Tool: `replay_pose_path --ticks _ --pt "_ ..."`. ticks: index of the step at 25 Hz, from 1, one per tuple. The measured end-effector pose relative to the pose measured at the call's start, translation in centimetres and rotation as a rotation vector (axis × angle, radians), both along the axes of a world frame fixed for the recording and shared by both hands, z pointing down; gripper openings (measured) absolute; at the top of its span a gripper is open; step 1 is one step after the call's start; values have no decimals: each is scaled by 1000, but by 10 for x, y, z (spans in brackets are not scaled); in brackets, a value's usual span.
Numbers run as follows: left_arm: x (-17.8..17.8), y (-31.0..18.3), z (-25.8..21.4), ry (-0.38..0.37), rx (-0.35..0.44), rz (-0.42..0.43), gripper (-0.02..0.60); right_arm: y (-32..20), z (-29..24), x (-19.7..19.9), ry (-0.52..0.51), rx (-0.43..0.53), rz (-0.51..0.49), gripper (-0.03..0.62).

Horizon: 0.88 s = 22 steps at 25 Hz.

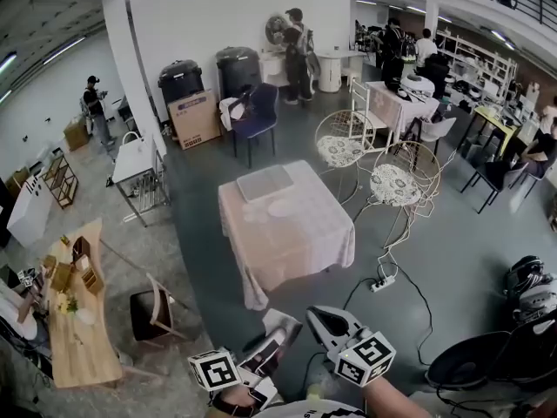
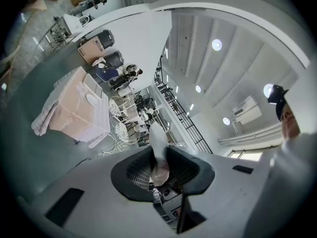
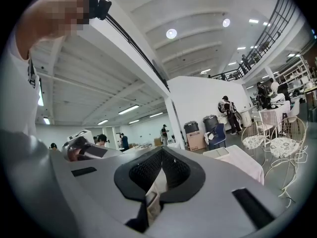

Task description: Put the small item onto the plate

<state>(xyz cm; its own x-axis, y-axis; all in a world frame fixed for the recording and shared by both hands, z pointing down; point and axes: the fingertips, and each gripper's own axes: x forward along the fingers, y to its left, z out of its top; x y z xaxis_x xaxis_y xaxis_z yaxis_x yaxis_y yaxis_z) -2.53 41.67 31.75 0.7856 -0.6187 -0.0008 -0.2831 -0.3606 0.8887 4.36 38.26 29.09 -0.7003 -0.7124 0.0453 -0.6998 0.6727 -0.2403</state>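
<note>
Open hall, cloth-covered table (image 1: pixel 296 242) well ahead with the plate (image 1: pixel 283 207) on it; left hand-held gripper (image 2: pixel 159 157) pinches narrowly on the small white item (image 2: pixel 157 138), held level, probably for carrying to the plate; right hand-held gripper (image 3: pixel 161 152) closed, empty.

plate (image 1: pixel 280 208) small, faint, right forearm (image 1: pixel 398 398) cropped

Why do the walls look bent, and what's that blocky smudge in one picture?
Head view: the wide lens bows the pillar; the table stays sharp. Left gripper view: dark round border, a ceiling lamp glares. Right gripper view: the blocky patch was added afterwards to hide a face.
</note>
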Motion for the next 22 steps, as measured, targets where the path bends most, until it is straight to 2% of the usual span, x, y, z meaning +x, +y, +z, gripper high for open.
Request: replay_pose_path --ticks 13,22 --pt "23 -13 -9 3 10 -23 91 -8 -2 31 -49 2 -15 15" --pt "37 -27 -2 -10 -20 -58 91 -26 3 45 -65 -19 -31 15"
